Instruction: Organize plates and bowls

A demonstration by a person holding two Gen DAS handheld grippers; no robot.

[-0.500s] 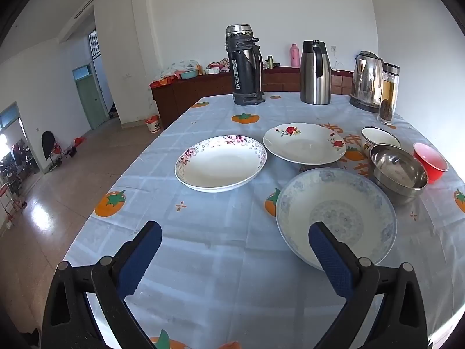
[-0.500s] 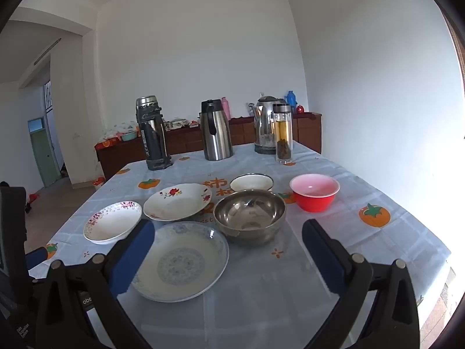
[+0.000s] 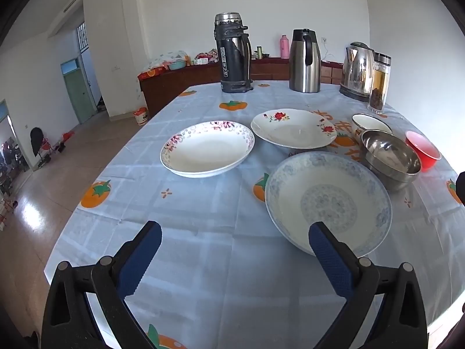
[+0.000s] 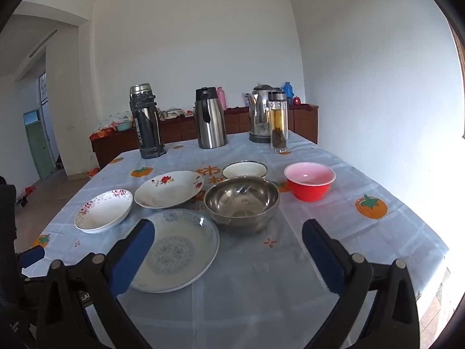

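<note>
Almost nothing differs from half a second ago. The left claw [image 3: 234, 257] and right claw [image 4: 226, 248] stay spread wide, holding nothing. The blue plate [image 3: 328, 200] sits at the frame's lower right on the bench [image 3: 203, 261], beside the steel bowl [image 4: 241, 200].

Left view: from my left claw [image 3: 234, 257], low at the counter's [image 3: 203, 276] near edge, facing the far wall.
Right view: from my right claw [image 4: 225, 251], further right, same heading.
Shared: blue plate [image 3: 328, 200] [image 4: 177, 250], steel bowl [image 3: 391, 157] [image 4: 241, 200].
</note>
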